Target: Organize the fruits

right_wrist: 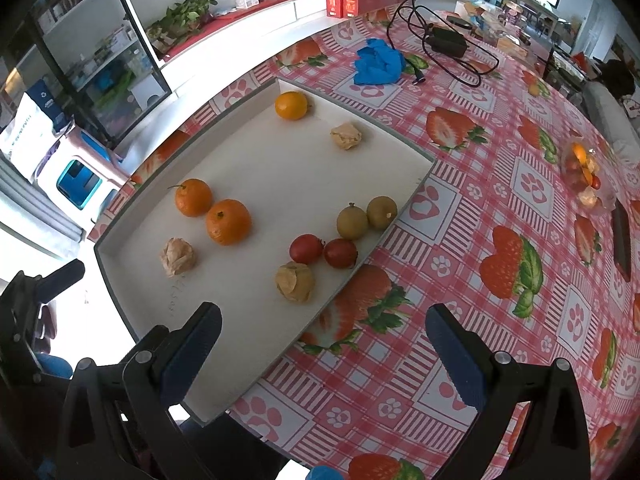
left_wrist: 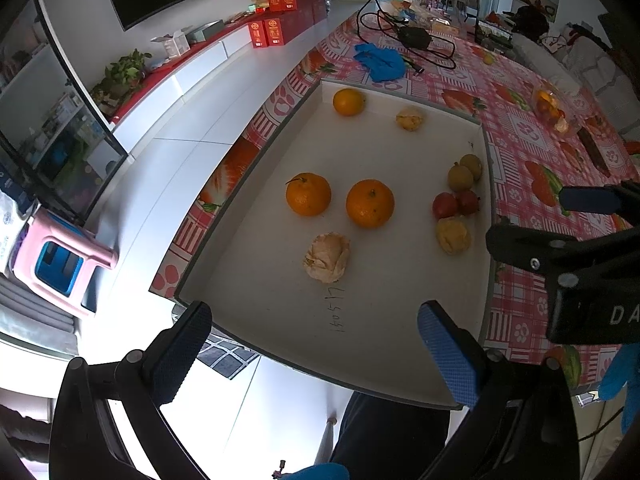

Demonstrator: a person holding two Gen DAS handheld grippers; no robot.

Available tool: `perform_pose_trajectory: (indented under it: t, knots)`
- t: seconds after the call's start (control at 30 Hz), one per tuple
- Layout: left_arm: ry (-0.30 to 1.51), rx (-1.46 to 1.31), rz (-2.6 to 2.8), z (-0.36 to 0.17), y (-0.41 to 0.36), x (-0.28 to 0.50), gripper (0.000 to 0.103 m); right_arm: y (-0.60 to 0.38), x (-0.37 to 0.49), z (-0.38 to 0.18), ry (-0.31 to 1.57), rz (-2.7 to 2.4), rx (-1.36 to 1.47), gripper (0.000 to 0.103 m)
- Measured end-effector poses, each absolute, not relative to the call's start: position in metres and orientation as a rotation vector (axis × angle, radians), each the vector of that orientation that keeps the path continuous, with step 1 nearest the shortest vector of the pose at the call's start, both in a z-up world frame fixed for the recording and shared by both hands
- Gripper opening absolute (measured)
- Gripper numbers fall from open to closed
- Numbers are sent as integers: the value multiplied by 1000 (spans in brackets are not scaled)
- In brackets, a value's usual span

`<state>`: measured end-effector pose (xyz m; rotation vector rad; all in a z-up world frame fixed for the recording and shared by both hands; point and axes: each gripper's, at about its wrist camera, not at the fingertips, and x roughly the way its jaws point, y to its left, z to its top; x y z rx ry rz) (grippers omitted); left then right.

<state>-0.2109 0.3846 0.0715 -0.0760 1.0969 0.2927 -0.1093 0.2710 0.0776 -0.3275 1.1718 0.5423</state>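
A shallow white tray lies on the table with loose fruit in it. Two oranges sit side by side mid-tray, and a third orange lies at the far end. Two red fruits and two green-brown fruits cluster by the right wall. Three papery husked fruits are scattered. My left gripper is open and empty over the near edge. My right gripper is open and empty over the tray's near right corner.
The table has a red checked strawberry cloth. A blue glove and a black adapter with cables lie beyond the tray. A clear bag of fruit sits far right. A pink stool stands on the floor to the left.
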Motion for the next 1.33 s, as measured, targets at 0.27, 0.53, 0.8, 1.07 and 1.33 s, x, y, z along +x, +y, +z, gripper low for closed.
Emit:
perform_pose_trajectory:
  t: [0.27,0.53,0.8,1.07,1.33]
  knots:
    - [1098,-77,291,72,386,-210,103,273,-110,77,1173,544,-329,103]
    - [1098,-77,290,72,386,-210,103,273,-111,77,1173,545,-330,103]
    - [1103,-80,292,72,385,-211,103,276,-111,74,1178,552,-334,103]
    - [1116,-96,290,68,387,-210,103,278,-111,71,1183,560,-338,103]
    - [1103,-90,296,67,388,-212,103,282,-110,68,1186,577,-323,103]
